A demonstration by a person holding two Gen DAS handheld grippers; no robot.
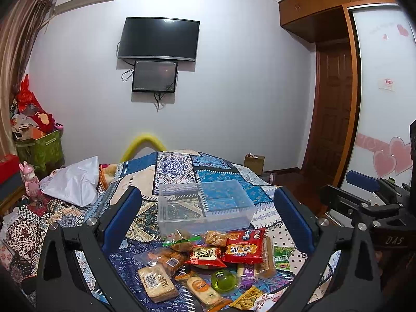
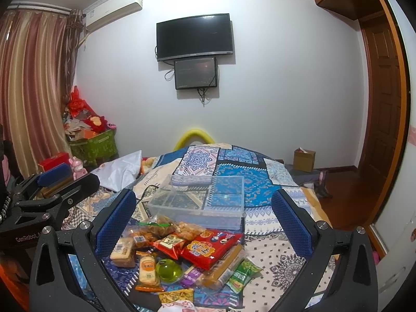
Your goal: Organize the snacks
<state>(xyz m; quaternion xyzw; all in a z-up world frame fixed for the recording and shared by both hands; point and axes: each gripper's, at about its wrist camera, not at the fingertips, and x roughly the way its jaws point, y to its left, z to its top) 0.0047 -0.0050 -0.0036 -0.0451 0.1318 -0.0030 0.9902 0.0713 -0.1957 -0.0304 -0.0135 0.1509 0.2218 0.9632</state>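
Note:
A heap of snack packets lies on the patterned bedspread (image 1: pixel 176 166) (image 2: pixel 280 260): a red bag (image 1: pixel 244 247) (image 2: pixel 208 248), a smaller red packet (image 1: pixel 205 256) (image 2: pixel 169 244), a green jelly cup (image 1: pixel 225 280) (image 2: pixel 169 270), pale biscuit packs (image 1: pixel 156 283) (image 2: pixel 122 252) and green packets (image 2: pixel 243 273). Behind the heap stands an empty clear plastic box (image 1: pixel 205 205) (image 2: pixel 200 200). My left gripper (image 1: pixel 208 221) hovers open above the heap, holding nothing. My right gripper (image 2: pixel 204 218) is open too, with nothing between its blue pads.
A white cloth (image 1: pixel 75 182) and a pink toy (image 1: pixel 30 179) lie at the bed's left. A cardboard box (image 2: pixel 304 160) sits on the floor by the wooden door (image 1: pixel 332 109). Screens (image 1: pixel 158 39) hang on the far wall. The other gripper (image 1: pixel 364 200) shows at the right edge.

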